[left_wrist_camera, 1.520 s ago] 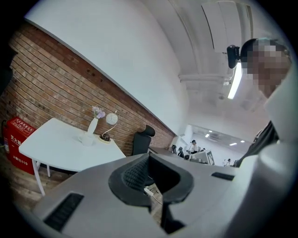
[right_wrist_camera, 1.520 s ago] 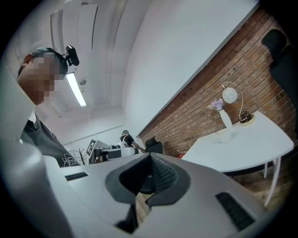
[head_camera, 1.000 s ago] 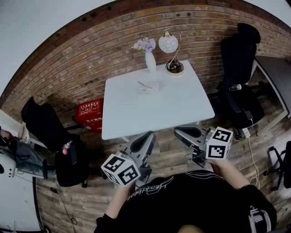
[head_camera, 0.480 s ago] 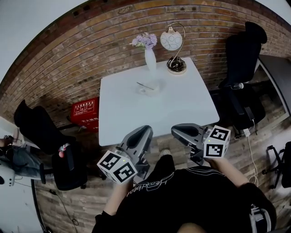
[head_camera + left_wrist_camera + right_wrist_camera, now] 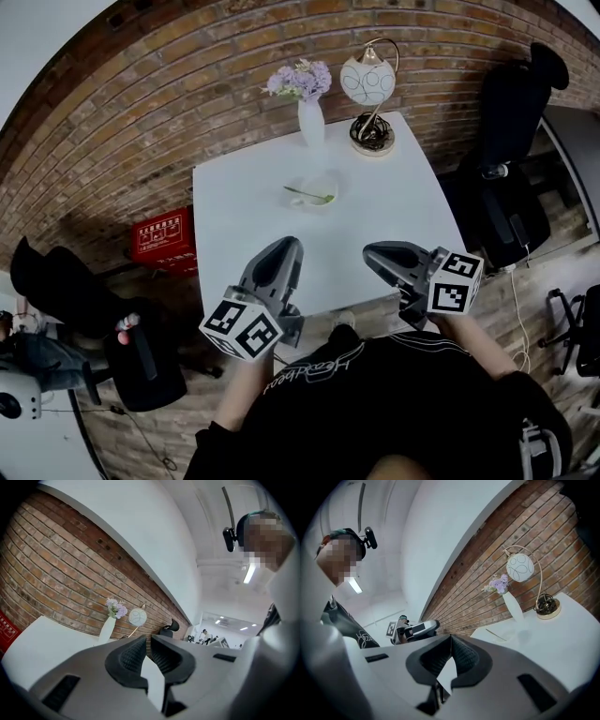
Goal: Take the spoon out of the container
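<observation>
A small pale container (image 5: 321,190) sits mid-table on the white table (image 5: 244,202), with a thin spoon (image 5: 305,194) lying across it, handle to the left. The right gripper view shows the same spoon (image 5: 493,633) and container (image 5: 508,633) far ahead. My left gripper (image 5: 285,247) hovers over the table's near edge, jaws shut and empty. My right gripper (image 5: 374,255) hangs beside it at the near edge, also shut with nothing held. Both are well short of the container. In their own views the left gripper (image 5: 147,642) and right gripper (image 5: 451,640) show their pads meeting.
A white vase of purple flowers (image 5: 308,112) and a globe lamp (image 5: 369,86) stand at the table's far edge by the brick wall. A red box (image 5: 159,235) lies on the floor left. Black chairs stand right (image 5: 511,150) and left (image 5: 70,286).
The person has stepped toward the table. Both grippers, earlier short of the table, now reach over its near edge; the container appears closer. Jaws stay shut.
</observation>
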### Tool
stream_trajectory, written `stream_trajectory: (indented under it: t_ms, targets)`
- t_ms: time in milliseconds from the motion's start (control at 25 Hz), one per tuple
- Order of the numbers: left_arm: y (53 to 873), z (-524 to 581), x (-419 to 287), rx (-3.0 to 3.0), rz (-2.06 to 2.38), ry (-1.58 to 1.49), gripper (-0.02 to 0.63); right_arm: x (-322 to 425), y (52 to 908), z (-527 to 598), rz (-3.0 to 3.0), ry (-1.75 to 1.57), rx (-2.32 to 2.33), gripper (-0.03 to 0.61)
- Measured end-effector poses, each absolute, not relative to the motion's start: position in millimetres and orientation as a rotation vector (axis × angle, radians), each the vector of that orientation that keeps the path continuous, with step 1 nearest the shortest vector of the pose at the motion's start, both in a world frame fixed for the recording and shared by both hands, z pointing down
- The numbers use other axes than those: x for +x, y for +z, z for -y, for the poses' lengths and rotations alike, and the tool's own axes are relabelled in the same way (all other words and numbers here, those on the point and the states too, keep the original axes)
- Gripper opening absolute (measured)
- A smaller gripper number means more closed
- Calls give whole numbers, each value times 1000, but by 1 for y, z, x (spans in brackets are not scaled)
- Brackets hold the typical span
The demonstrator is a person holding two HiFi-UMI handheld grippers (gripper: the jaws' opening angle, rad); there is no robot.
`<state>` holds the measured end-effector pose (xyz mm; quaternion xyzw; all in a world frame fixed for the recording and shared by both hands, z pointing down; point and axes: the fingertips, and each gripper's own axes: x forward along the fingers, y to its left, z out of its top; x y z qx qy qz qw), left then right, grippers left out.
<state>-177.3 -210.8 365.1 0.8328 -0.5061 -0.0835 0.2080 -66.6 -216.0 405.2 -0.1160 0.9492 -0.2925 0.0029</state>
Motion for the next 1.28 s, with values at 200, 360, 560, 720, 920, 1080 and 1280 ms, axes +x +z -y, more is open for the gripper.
stream_trajectory:
  t_ms: [200,360,560,720,920,1080,1280]
  targets:
    - [384,256,-204,2278,1373,-174,60,-80,414,256,-2958,-982,-434,-3]
    - [397,280,-216,2265,1350,-145,124,-86,418,272,-2958,-986,-474,-3]
    - [420,306,-229,2235,1353,-113,177,-86,427,286,-2957,-997,-529,-3]
    - [443,322,-235,2189,1326,-71,199,-81,433,296,-2948,-1009,-582,-3]
    - [474,344,-244,2136,1328,-11,204,-75,443,308,-2919,-1041,-642,-3]
    - [496,361,-251,2094,1332,21,204,-72,451,314,-2901,-1054,-678,-3]
    - [522,380,-253,2047,1355,78,202,-72,459,320,-2889,-1068,-696,-3]
